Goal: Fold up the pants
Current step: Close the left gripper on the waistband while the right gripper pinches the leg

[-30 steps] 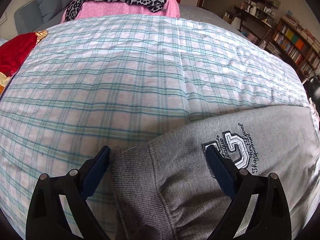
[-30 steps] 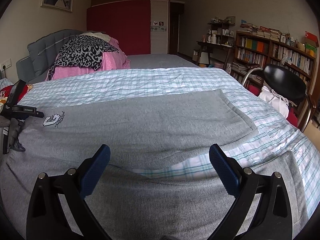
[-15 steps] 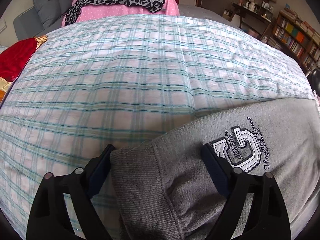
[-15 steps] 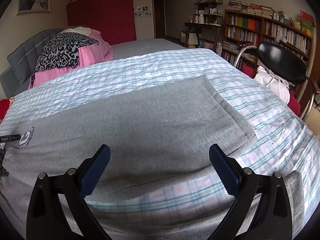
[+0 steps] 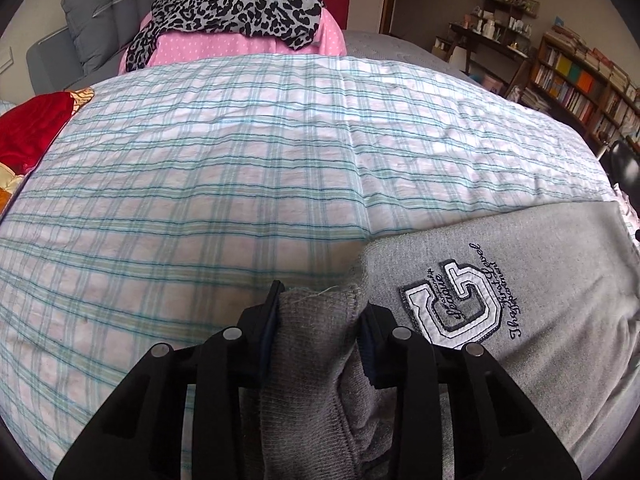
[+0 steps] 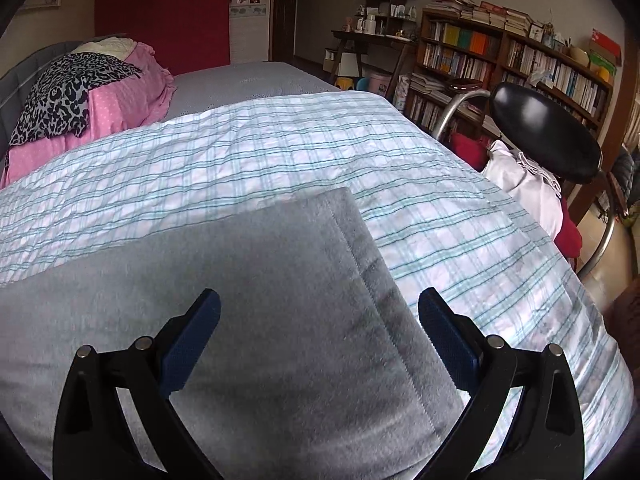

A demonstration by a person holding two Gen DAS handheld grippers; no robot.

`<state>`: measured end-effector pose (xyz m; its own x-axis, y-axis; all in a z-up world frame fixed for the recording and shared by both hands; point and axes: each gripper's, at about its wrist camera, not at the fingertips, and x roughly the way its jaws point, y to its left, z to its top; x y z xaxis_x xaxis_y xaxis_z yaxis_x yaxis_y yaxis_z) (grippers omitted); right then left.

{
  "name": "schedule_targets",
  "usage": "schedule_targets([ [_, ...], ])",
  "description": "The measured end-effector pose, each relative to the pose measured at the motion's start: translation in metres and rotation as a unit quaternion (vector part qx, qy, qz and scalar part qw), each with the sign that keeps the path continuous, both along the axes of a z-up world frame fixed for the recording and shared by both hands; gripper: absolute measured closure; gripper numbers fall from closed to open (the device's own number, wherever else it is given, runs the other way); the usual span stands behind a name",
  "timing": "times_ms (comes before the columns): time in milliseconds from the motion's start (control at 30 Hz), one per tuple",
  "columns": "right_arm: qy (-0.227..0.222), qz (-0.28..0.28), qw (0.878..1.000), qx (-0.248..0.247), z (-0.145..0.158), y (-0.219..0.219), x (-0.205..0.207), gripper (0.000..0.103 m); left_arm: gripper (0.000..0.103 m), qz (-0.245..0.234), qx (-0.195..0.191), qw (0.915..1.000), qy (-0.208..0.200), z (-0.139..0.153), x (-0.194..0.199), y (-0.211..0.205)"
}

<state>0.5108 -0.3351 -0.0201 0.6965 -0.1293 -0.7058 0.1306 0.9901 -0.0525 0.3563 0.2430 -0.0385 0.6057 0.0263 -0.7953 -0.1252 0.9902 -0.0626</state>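
Observation:
Grey sweatpants (image 5: 540,292) with a white "G" patch lie on the checked bed cover (image 5: 240,168). My left gripper (image 5: 320,320) is shut on the bunched ribbed waistband corner (image 5: 316,312), just left of the patch. In the right wrist view, the far leg (image 6: 260,280) lies flat, its hemmed cuff edge (image 6: 380,280) running between my fingers. My right gripper (image 6: 318,324) is open, low over that cuff end, with a blue pad (image 6: 192,336) on either side of the cloth.
A pink bundle with a leopard-print cloth (image 5: 240,4) sits at the head of the bed. A red cloth (image 5: 28,132) lies at the left edge. A black chair (image 6: 548,136) with a white bag and bookshelves (image 6: 500,60) stand right of the bed.
My left gripper closed on the waistband corner and bunched it up. My right gripper moved forward and right along the leg to the cuff end, staying open.

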Motion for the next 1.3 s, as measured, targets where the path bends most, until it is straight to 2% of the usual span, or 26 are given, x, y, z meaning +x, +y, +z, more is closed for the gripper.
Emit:
schedule_targets([
  [167,0.013,-0.027,1.000,0.002,-0.006,-0.023,0.044,0.003,0.069,0.001,-0.001,1.0000,0.002,-0.002,-0.001,0.000],
  [433,0.037,-0.043,0.998,0.037,-0.019,-0.042,0.095,0.004,0.069,0.002,-0.002,1.0000,0.007,-0.005,0.004,0.001],
  [500,0.050,-0.049,0.996,0.046,-0.025,-0.047,0.105,0.016,0.069,0.002,-0.004,1.0000,0.008,-0.006,0.004,0.002],
  [567,0.059,-0.051,0.995,0.060,-0.030,-0.052,0.112,0.019,0.068,0.002,-0.008,0.9999,0.009,-0.007,0.005,0.003],
  [633,0.066,-0.049,0.994,0.072,-0.036,-0.054,0.118,0.026,0.068,0.003,-0.011,0.9999,0.009,-0.007,0.006,0.005],
  [733,0.073,-0.036,0.994,0.069,-0.043,-0.047,0.122,0.046,0.068,0.002,-0.012,0.9999,0.009,-0.007,0.007,0.006],
  [767,0.073,-0.022,0.995,0.064,-0.045,-0.041,0.123,0.060,0.068,0.003,-0.012,0.9999,0.009,-0.007,0.006,0.005],
  [800,0.074,-0.016,0.995,0.057,-0.045,-0.036,0.122,0.067,0.068,0.003,-0.012,0.9999,0.009,-0.007,0.006,0.005],
  [833,0.071,-0.014,0.996,0.042,-0.043,-0.030,0.121,0.078,0.069,0.002,-0.012,0.9999,0.008,-0.007,0.006,0.005],
  [867,0.067,-0.014,0.997,0.038,-0.040,-0.028,0.120,0.086,0.069,0.002,-0.013,0.9999,0.006,-0.006,0.006,0.005],
  [900,0.060,-0.017,0.997,0.040,-0.036,-0.027,0.118,0.089,0.069,0.002,-0.012,0.9999,0.004,-0.005,0.005,0.005],
  [1100,0.010,-0.028,0.998,0.058,0.000,-0.035,0.099,0.091,0.074,-0.003,-0.017,0.9998,-0.013,0.004,0.000,0.004],
  [1300,-0.031,-0.022,0.998,0.045,0.034,-0.033,0.066,0.091,0.081,-0.011,-0.023,0.9990,-0.036,0.026,-0.013,0.000],
])
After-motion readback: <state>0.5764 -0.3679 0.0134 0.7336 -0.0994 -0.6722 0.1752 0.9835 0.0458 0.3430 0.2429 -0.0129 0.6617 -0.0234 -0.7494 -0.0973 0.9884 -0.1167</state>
